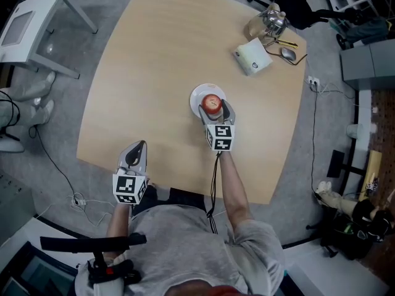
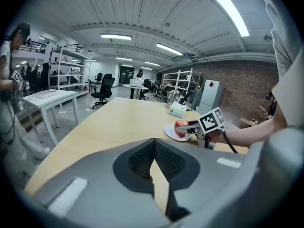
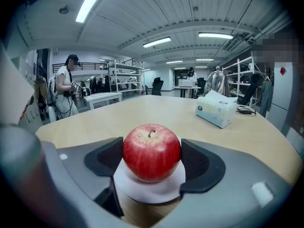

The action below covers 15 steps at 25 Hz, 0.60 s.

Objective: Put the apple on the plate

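A red apple [image 1: 212, 103] rests on a small white plate [image 1: 197, 94] near the middle of the round wooden table [image 1: 154, 73]. My right gripper [image 1: 213, 111] is shut on the apple, one pad against each side. In the right gripper view the apple [image 3: 152, 152] stands upright with its stem up, and the plate [image 3: 149, 190] shows beneath it. My left gripper [image 1: 137, 148] hovers at the table's near edge, shut and holding nothing. From the left gripper view, the apple [image 2: 180, 126] and plate [image 2: 169, 132] lie ahead to the right.
A tissue box [image 1: 253, 56], a glass kettle [image 1: 266, 22] and a spoon [image 1: 288, 54] sit at the table's far right. A white side table [image 1: 31, 23] stands off to the left. A person [image 3: 64, 89] stands in the background.
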### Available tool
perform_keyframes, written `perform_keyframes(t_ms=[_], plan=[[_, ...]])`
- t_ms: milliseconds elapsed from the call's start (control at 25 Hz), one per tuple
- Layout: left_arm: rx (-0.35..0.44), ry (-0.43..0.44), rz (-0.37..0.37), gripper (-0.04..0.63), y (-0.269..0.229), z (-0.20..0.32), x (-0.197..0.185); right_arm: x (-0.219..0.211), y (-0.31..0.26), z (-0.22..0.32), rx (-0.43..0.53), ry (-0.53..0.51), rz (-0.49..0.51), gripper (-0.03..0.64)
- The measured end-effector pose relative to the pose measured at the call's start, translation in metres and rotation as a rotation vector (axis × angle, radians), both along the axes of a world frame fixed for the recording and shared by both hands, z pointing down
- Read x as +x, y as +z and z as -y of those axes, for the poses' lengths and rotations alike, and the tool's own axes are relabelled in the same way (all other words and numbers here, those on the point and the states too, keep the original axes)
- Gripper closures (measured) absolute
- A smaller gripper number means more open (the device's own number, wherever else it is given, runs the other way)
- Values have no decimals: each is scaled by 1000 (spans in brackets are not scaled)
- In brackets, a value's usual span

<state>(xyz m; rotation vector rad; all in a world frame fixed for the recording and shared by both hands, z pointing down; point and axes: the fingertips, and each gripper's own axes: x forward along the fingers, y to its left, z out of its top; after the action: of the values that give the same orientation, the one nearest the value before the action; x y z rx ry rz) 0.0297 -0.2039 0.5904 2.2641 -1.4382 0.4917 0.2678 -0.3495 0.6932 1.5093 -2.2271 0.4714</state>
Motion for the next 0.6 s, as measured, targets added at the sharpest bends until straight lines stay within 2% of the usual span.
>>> perform_keyframes(t_ms=[600], plan=[[20,0,-12,575,-5,-5,-7,5,-9,-2,24,29,-39,230]])
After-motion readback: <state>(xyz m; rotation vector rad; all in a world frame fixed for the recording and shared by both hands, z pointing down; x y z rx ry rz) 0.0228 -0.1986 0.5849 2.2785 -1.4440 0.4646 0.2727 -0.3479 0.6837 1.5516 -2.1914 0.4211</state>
